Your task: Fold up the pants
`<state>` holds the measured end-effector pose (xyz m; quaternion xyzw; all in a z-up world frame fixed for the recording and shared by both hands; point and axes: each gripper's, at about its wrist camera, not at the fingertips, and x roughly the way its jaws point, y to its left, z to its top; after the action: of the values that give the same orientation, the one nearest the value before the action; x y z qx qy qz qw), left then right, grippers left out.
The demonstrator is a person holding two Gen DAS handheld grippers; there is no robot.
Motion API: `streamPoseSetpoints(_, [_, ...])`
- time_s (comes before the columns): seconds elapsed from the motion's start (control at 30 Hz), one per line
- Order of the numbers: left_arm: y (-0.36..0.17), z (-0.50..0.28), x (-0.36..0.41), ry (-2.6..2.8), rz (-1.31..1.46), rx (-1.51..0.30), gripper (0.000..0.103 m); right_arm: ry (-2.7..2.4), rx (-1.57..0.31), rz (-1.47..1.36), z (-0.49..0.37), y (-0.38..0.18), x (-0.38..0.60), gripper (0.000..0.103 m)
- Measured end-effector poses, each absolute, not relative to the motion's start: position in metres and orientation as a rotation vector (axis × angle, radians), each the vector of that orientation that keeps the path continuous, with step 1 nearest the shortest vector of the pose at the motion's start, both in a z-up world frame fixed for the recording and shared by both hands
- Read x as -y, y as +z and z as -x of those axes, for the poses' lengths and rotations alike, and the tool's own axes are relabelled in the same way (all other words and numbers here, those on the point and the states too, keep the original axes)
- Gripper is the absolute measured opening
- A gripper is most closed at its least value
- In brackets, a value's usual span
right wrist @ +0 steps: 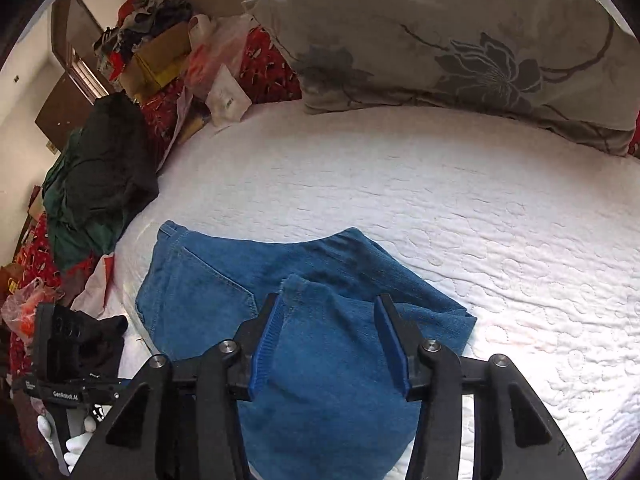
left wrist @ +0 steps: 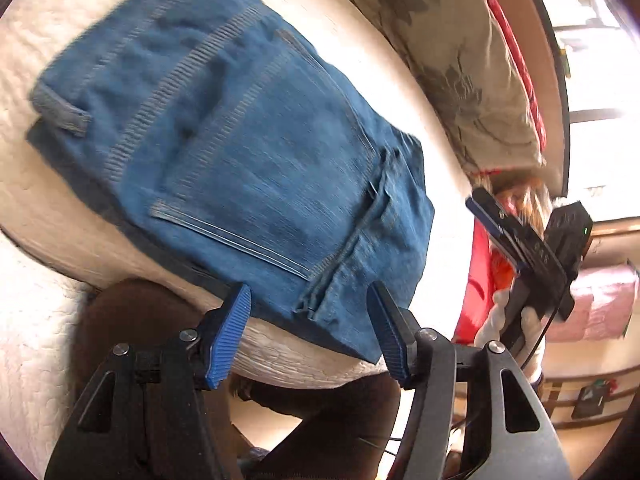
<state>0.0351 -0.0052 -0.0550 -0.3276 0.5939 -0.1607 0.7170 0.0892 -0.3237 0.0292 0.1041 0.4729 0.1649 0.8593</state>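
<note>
The blue pants (right wrist: 320, 340) lie folded into a compact bundle on the white quilted bed (right wrist: 460, 208), and both the left gripper (left wrist: 308, 300) and right gripper (right wrist: 326, 312) hang just above with jaws apart and gripping nothing, seemingly so the fold settles undisturbed.

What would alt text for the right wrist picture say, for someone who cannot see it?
Folded blue jeans lie on a white quilted bed, seen between the open blue-padded fingers of the right gripper, which grip nothing. A grey flowered pillow lies behind, with piled clothes at left.
</note>
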Motion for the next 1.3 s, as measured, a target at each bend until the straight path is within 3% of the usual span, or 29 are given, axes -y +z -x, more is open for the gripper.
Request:
streamPoseSetpoints(0.27, [-0.121,-0.021,-0.141,-0.205,1.229,-1.188,0.060,0.444,-1.093,-0.173,-0.114,0.015,0.217,0.053])
streamPoseSetpoints(0.5, [-0.151,-0.038,-0.123,-0.290,1.342,-1.170,0.060,0.474,-1.160,-0.109,-0.139,0.004,0.157,0.053])
streamPoseSetpoints(0.9, [-0.155,-0.033,-0.106,-0.283,1.340,-1.201,0.060,0.674,-1.233,0.359,-0.215,-0.014,0.038,0.056])
streamPoseSetpoints(1.3, [-0.159,-0.049,-0.113,-0.187,1.377,-1.187,0.061,0.853,-1.361,0.405,-0.253,-0.065,-0.023,0.059])
